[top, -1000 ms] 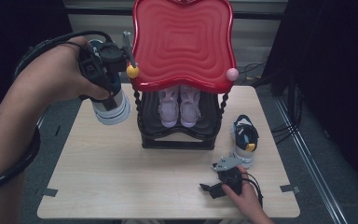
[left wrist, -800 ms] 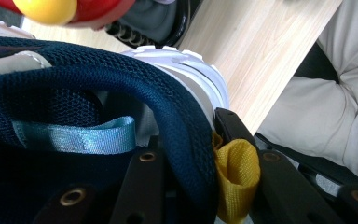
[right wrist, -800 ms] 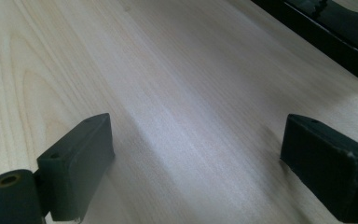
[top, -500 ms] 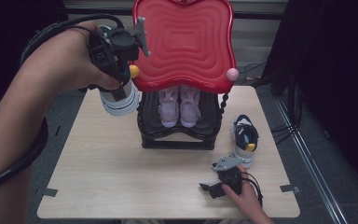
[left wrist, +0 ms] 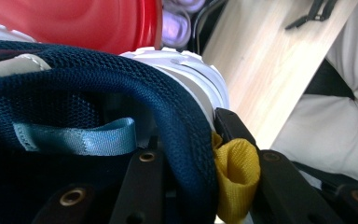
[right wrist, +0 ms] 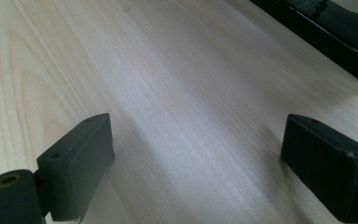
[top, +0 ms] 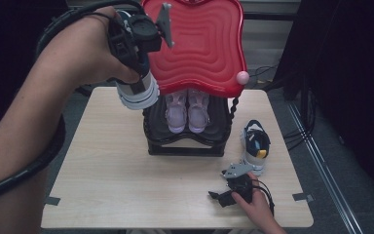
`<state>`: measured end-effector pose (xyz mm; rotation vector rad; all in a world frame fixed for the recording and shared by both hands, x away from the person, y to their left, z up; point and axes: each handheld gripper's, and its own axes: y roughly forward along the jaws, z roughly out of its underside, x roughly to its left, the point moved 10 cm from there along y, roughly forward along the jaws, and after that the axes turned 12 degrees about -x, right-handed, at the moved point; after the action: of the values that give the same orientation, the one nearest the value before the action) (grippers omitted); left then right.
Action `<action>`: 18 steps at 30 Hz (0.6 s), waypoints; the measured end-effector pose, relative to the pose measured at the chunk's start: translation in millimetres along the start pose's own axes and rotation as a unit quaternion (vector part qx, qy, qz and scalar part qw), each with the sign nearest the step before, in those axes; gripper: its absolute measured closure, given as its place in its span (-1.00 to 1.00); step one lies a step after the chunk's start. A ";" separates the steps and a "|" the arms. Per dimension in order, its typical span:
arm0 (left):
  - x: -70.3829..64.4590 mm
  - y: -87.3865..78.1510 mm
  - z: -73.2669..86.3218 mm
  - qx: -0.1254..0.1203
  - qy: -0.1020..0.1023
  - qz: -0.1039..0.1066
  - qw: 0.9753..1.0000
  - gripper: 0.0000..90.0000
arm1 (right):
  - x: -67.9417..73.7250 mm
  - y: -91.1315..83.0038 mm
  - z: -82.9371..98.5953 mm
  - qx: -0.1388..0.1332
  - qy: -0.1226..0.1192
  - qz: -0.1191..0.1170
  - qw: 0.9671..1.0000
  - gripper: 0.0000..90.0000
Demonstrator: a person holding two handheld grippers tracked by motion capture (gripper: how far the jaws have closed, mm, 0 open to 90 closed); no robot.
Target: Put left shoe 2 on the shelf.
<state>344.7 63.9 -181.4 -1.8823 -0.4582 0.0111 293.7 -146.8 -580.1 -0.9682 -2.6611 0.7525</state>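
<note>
High view: the left gripper (top: pixel 139 73) lifts a navy sneaker (top: pixel 137 91) above the bench (top: pixel 112 170), beside the red top shelf (top: pixel 199 44) of the shoe rack (top: pixel 185 141). Its jaws pinch the collar (yellow tab between them). The right gripper (top: pixel 224 197) rests low, jaws spread, near the second sneaker (top: pixel 255 146).

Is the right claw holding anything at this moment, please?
No, in the right gripper view the right claw stands wide open, with bare table between its jaws.
</note>
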 end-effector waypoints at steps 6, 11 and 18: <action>2.8 5.1 -18.1 -0.012 0.024 -0.009 1.000 0.63 | -0.2 0.4 -0.2 0.000 0.001 0.000 1.000 -0.81; 8.3 9.8 -30.6 -0.020 0.062 -0.019 0.998 0.63 | -0.2 0.5 -0.3 0.000 0.002 0.000 1.000 -0.81; 12.2 20.5 -44.2 -0.023 0.084 -0.032 0.996 0.63 | -0.3 0.7 -0.6 -0.001 0.002 0.000 1.000 -0.81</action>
<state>372.4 22.0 -181.5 -1.8945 -0.4050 -0.2012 294.5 -146.3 -580.0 -0.9698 -2.6582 0.7482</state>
